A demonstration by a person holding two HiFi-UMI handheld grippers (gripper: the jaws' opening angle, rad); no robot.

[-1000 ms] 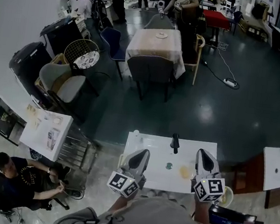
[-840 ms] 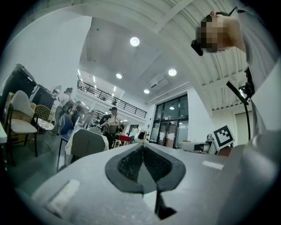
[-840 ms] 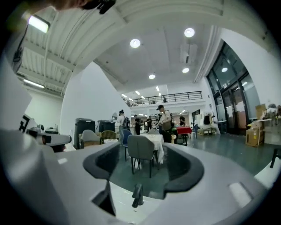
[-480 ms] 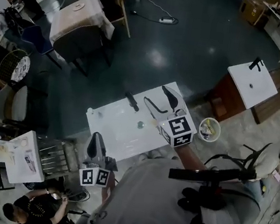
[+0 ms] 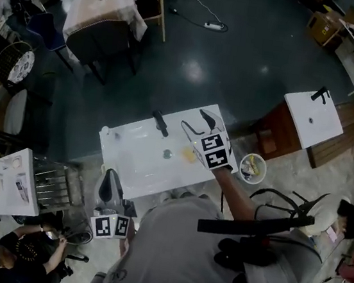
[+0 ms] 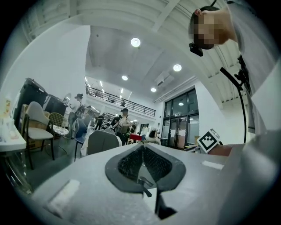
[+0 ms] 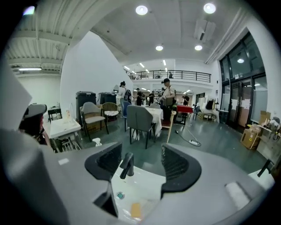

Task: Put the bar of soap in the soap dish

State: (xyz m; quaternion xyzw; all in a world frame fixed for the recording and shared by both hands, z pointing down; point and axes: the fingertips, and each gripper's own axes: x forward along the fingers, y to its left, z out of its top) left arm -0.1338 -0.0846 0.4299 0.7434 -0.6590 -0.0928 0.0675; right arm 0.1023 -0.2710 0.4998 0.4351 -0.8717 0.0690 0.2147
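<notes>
The right tongs (image 5: 194, 120) hover over the far right part of the white sink-top desk (image 5: 129, 157). Their 2 jaws stand wide and are closing, with nothing gripped between them. In the right gripper view, the black tap (image 7: 127, 165) shows in the gap beyond them. The small yellow-orange bar of soap (image 5: 189, 155) lies on the desk just under these tongs, beside the round drain (image 5: 167, 154). I cannot tell whether a dish sits beneath it. The left tongs (image 6: 142, 151) are closed together and empty, held off the desk's near left edge.
</notes>
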